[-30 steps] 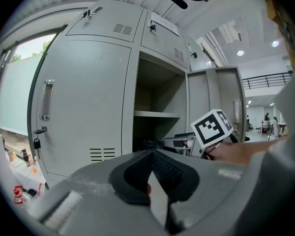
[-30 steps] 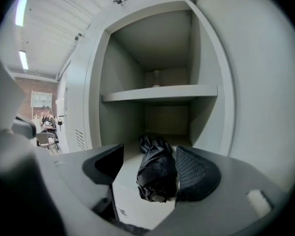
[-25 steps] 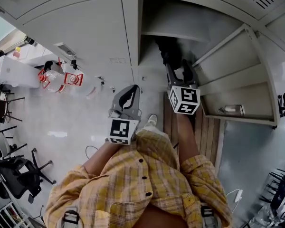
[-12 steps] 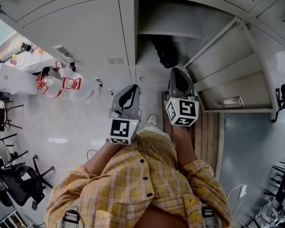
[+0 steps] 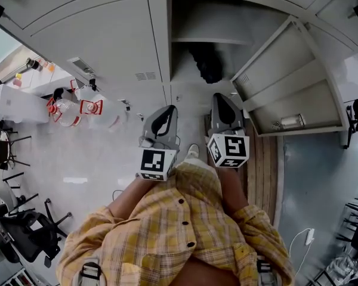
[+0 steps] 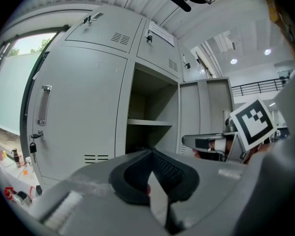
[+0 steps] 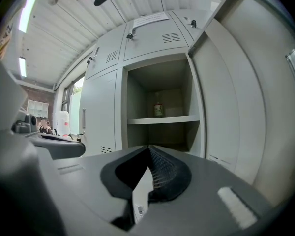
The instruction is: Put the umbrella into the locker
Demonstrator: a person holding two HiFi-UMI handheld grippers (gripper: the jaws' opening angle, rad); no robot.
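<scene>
Right gripper [image 7: 148,150] is backing out of the locker [image 5: 227,19] now. A second ago it was reaching deep into the lower compartment with its jaws spread around the umbrella [image 5: 206,62], and now it's hanging just outside the opening. Its fingers [image 7: 162,173] are pressing flat together with nothing between them, so I'm reading that as letting go and closing up on the way out.

Left gripper [image 6: 151,152] is looking the same: pads meeting tip to tip, empty, hovering just left of the right one. It's basically idling, since this job is only needing one hand.

Umbrella is sitting as a dark bundle at the far end of the lower compartment, under the shelf [image 5: 212,40], well apart from both grippers. I'm guessing it's lying that far in so the door [image 5: 286,70] isn't catching on it later. That door is hanging wide open off to the right. Small bottle [image 7: 158,109] is standing on the upper shelf, out of the way.

So the putting-in part is looking done to me. Swinging the door shut might be what's remaining, if that even counts.
</scene>
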